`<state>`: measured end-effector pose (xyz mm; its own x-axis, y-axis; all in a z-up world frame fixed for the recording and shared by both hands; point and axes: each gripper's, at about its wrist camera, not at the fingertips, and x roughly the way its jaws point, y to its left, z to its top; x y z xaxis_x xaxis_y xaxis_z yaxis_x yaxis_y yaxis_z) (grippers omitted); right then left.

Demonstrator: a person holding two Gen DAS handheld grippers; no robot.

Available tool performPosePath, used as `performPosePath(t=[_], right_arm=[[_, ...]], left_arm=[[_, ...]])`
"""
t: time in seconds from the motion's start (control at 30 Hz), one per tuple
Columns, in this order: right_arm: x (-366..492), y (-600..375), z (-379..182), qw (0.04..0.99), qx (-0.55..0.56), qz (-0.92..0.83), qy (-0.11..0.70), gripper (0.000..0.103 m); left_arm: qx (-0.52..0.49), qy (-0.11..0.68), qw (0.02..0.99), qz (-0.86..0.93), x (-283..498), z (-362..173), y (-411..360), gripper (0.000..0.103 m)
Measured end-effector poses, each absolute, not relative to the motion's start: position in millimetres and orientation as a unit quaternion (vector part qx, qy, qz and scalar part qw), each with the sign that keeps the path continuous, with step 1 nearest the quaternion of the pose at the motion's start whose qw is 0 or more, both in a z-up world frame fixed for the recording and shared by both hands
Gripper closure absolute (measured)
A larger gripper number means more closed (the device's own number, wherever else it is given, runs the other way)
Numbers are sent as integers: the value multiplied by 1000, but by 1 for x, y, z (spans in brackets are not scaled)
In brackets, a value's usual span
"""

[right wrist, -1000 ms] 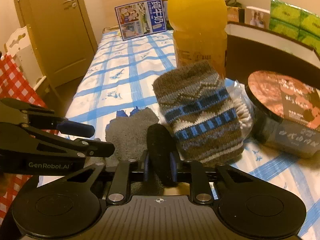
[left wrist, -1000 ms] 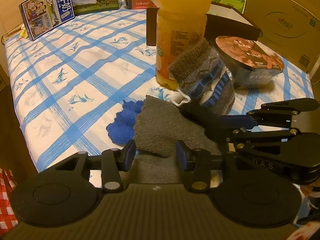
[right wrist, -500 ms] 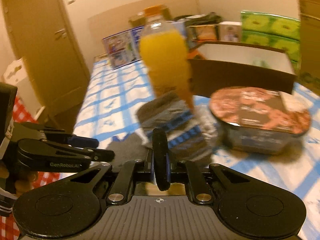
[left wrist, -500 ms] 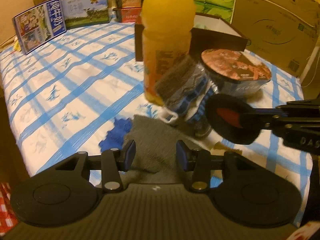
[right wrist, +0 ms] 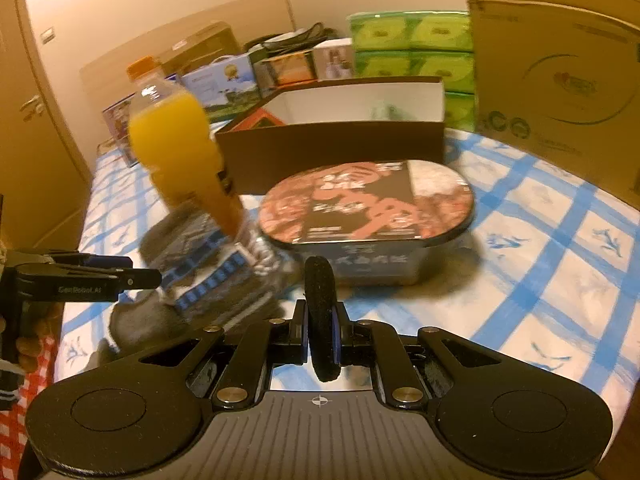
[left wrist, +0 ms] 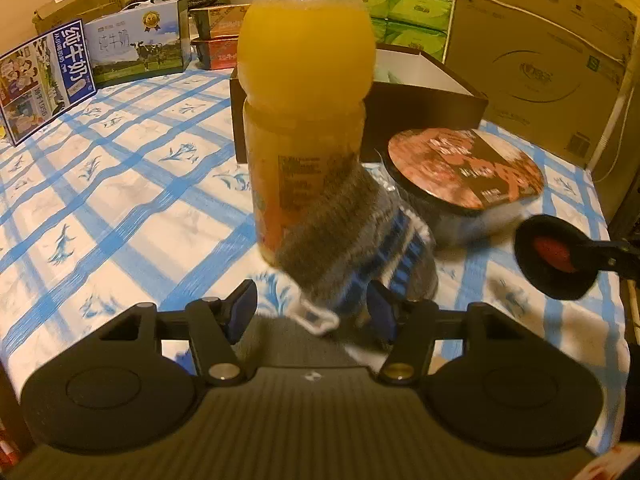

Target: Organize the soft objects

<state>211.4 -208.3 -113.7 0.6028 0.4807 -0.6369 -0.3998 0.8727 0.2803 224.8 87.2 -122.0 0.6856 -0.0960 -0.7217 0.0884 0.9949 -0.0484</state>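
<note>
A grey knitted sock with blue stripes (left wrist: 360, 248) leans on an orange juice bottle (left wrist: 306, 92) on the blue-checked bed; it also shows in the right wrist view (right wrist: 208, 268). My left gripper (left wrist: 312, 310) is open, its jaws on either side of the sock's lower end. My right gripper (right wrist: 320, 324) is shut on a round black pad with a red centre (left wrist: 554, 258), held edge-on (right wrist: 320, 316) above the bed to the right of the sock. A plain grey cloth (right wrist: 140, 324) lies under the sock.
An instant noodle bowl (right wrist: 368, 212) stands right of the bottle. An open dark box with white inside (right wrist: 344, 128) stands behind. Milk cartons (left wrist: 136, 52), green tissue packs (right wrist: 412, 48) and a big cardboard box (left wrist: 536, 52) line the far side.
My left gripper moved forward and opened wider around the sock's lower end. My right gripper lifted the black pad up and to the right, away from the sock.
</note>
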Motion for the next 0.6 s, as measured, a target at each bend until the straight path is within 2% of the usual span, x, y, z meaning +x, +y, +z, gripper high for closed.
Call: performPosePath(t=[0.13,0.17,0.27,0.37,0.6], right_arm=[[213,-218,-112,896,60,238,370,92],[213,-219,-111,896,60,237,370,92],[213,-222,-112,897,61,232,370,92],[211,-226,-111,898,64,229,369,92],[204,-232,-102,901,72,230,360,92]], left_arm=[[-11,392,918,-49,241,-128,88,45],[-15,392,919,-49,243,-128,88,48],[-14,387,920,-58,245,-127,85,64],[1,376,924,-68,240,-122,79,85],[19,344,935,-88,219,-95,61,90]])
